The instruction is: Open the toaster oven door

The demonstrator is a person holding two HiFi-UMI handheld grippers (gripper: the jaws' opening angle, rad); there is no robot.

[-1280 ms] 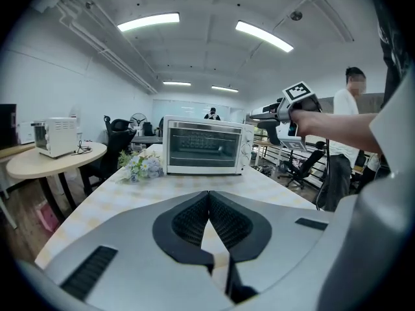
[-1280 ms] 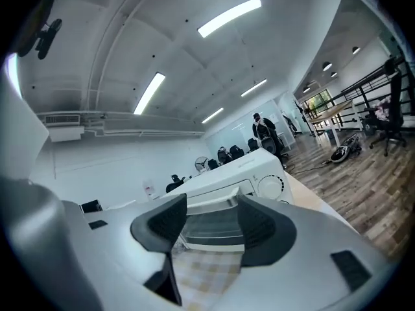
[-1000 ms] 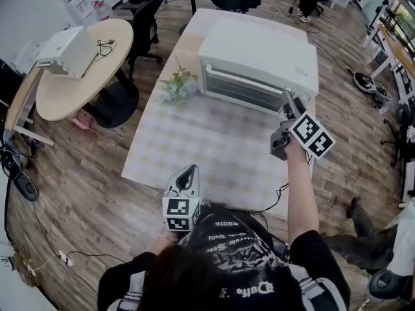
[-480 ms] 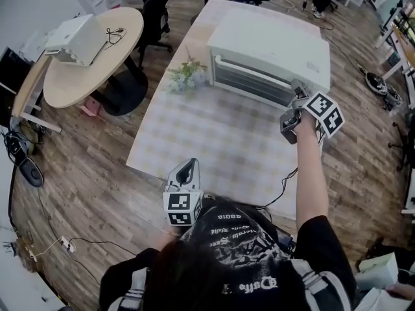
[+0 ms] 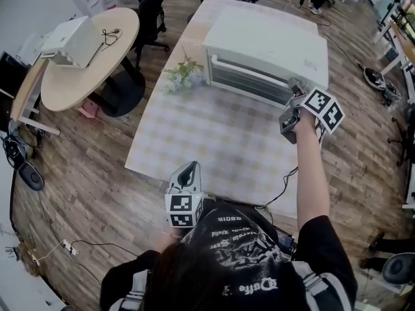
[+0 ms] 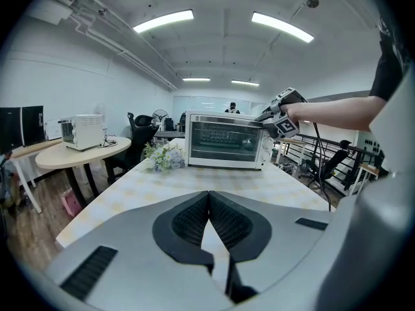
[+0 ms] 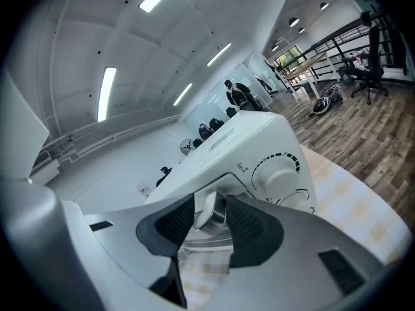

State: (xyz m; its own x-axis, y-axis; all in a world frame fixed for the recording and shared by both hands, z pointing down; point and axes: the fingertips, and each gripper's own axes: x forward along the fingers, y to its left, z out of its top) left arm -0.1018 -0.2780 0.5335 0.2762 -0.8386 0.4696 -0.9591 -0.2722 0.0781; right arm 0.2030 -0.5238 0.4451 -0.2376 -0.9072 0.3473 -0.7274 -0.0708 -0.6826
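Observation:
A white toaster oven stands at the far end of the checked table, its door up and closed. My right gripper is at the right end of the door handle. In the right gripper view the jaws of that gripper are closing, and the handle's silver end fills the gap between the black pads, beside the oven's knob. My left gripper is shut and empty at the near table edge, its tips pointing at the oven.
A small bunch of flowers lies left of the oven. A round wooden table with a white appliance stands at the left, with office chairs behind. A cable hangs off the table's near right edge.
My right gripper has moved forward and up from the oven's lower right corner to the handle's right end. The left gripper has stayed where it was.

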